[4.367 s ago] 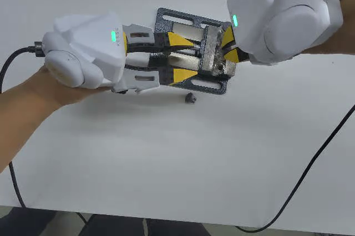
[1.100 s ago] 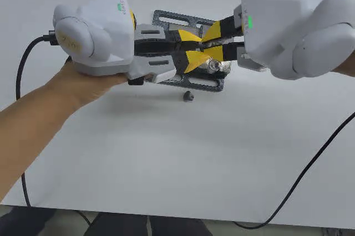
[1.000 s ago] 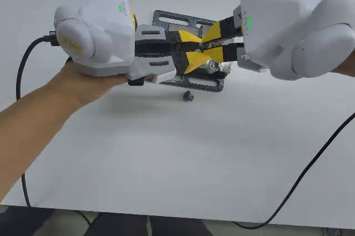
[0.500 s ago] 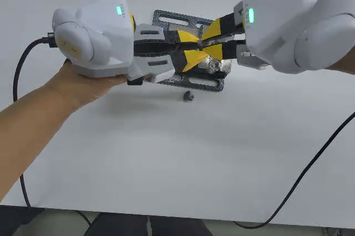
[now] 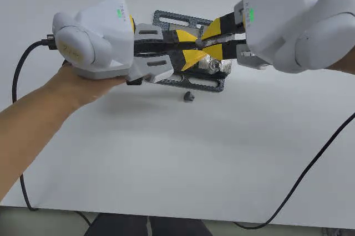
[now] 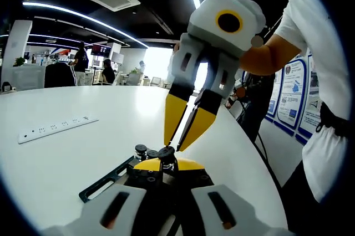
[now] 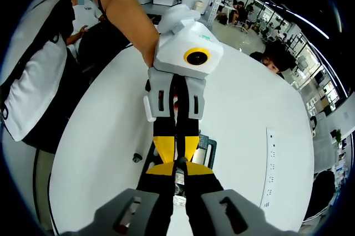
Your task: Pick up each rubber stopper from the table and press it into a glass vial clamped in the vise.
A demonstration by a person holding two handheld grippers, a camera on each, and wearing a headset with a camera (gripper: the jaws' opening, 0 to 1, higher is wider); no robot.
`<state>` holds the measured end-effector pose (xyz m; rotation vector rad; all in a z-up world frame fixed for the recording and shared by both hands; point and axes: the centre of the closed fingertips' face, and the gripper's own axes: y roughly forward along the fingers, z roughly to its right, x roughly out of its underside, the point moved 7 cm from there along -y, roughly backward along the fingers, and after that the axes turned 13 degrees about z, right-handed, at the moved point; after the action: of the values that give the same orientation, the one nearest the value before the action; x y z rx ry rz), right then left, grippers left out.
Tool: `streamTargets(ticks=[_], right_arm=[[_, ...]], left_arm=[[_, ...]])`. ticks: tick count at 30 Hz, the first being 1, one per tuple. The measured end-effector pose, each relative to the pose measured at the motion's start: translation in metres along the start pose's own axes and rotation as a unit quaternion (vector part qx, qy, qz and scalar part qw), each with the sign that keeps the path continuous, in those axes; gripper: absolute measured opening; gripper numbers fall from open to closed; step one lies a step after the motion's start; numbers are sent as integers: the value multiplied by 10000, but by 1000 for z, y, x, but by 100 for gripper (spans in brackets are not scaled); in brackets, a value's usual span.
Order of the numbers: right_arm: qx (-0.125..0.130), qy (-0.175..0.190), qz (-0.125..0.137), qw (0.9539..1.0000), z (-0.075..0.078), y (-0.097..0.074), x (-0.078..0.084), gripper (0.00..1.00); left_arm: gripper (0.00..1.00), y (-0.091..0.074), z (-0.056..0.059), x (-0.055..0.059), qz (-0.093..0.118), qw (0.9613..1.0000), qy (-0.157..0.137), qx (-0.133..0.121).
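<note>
The left gripper (image 6: pixel 166 163), jaws drawn to a narrow gap, pinches a dark rubber stopper (image 6: pixel 166 152) at its tips above the vise (image 5: pixel 183 22), which sits toward the far edge of the tabletop (image 5: pixel 166 153). The right gripper (image 6: pixel 173 146) meets it tip to tip, its jaws a slim V touching the stopper; whether they grip it cannot be told. A second stopper (image 5: pixel 188 96) lies just nearside of the vise, which holds a glass vial (image 5: pixel 213 66).

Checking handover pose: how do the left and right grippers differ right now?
The white, yellow-jawed left gripper points in from the left; the right gripper points in from the right. The right gripper's body looks larger in the head view than the left's, so it is probably held higher. Both tips meet above the dark metal vise.
</note>
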<state>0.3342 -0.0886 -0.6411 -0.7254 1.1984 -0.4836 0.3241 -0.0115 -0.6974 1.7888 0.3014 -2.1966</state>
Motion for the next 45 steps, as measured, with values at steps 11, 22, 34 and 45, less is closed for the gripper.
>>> streamTargets(ticks=[11, 22, 34, 45], right_arm=[[-54, 187, -89, 9998, 5, -2, 3, 11], [-385, 544, -113, 9977, 6, 0, 5, 12], [-609, 588, -221, 9962, 6, 2, 4, 13], [-783, 677, -287, 9942, 5, 2, 7, 13]], left_arm=[[3, 0, 2, 1, -146, 9989, 426, 105], [3, -1, 2, -1, -149, 9974, 684, 145], [3, -1, 6, 0, -304, 9925, 1148, 295], [3, 1, 9, -1, -404, 9869, 1505, 412]])
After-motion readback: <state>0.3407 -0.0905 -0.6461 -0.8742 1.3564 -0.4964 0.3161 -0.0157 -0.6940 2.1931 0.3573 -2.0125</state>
